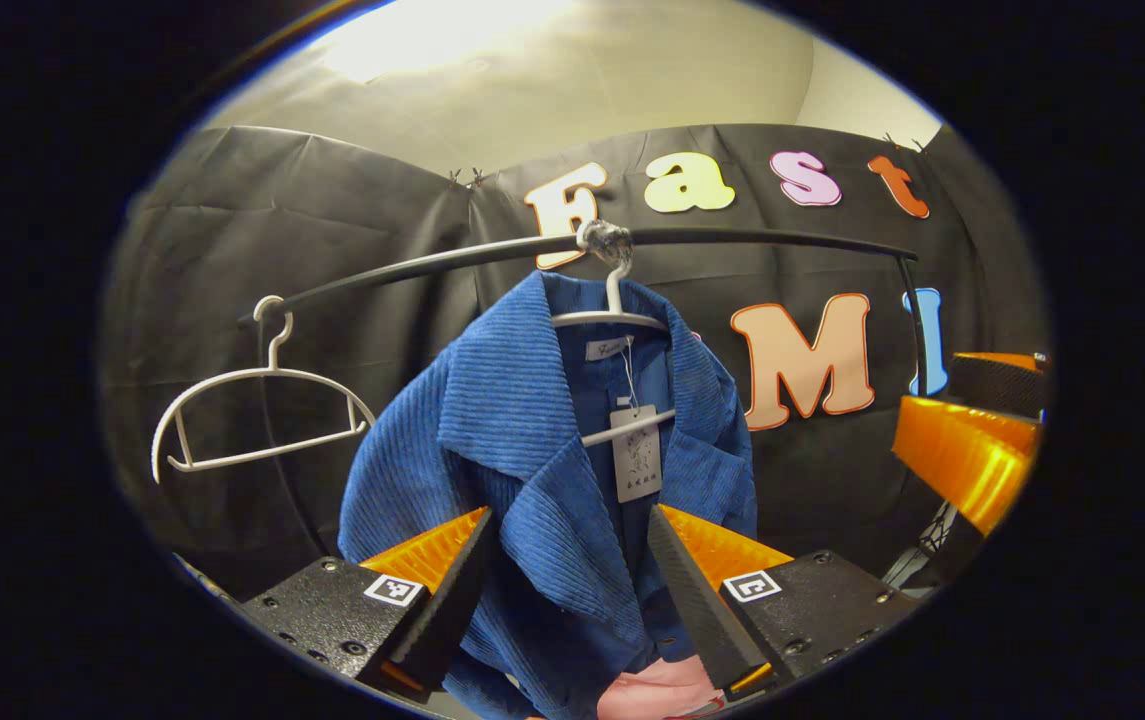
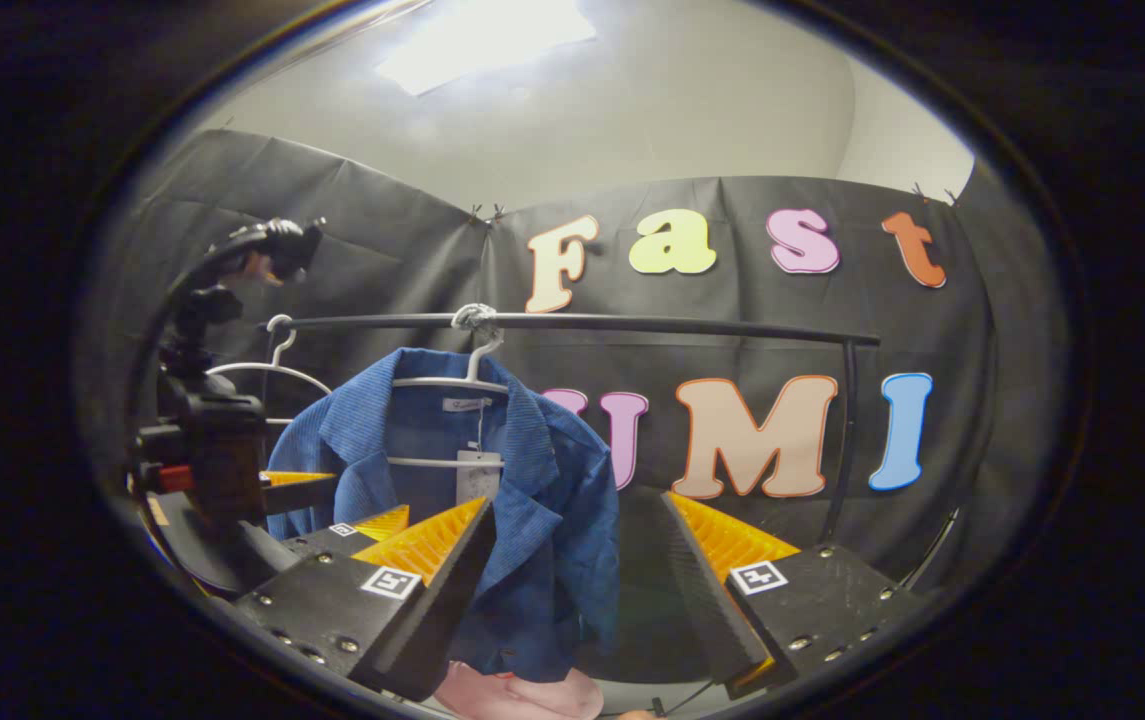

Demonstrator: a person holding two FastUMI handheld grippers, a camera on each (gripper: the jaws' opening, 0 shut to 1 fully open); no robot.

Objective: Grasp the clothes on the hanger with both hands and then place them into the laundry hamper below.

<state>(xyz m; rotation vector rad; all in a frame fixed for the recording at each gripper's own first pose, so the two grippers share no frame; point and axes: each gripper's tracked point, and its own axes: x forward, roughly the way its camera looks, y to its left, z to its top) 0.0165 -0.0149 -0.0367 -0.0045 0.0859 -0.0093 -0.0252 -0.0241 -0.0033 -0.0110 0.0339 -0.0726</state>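
A blue corduroy jacket (image 1: 522,450) hangs on a white hanger (image 1: 612,318) from a black rail (image 1: 432,262), with a paper tag at its collar. My left gripper (image 1: 568,512) is open just in front of it, and the left lapel falls in the gap between the fingers. In the right gripper view the jacket (image 2: 542,500) hangs left of centre. My right gripper (image 2: 577,500) is open beside its right shoulder, holding nothing. The left gripper (image 2: 352,520) shows at the jacket's left front. The right gripper's fingers (image 1: 972,450) enter the left gripper view from the right edge.
An empty white hanger (image 1: 262,410) hangs at the rail's left end. The rail's upright post (image 2: 844,440) stands at the right. Something pink (image 1: 662,695) lies below the jacket's hem, also low in the right gripper view as a pink shape (image 2: 522,695).
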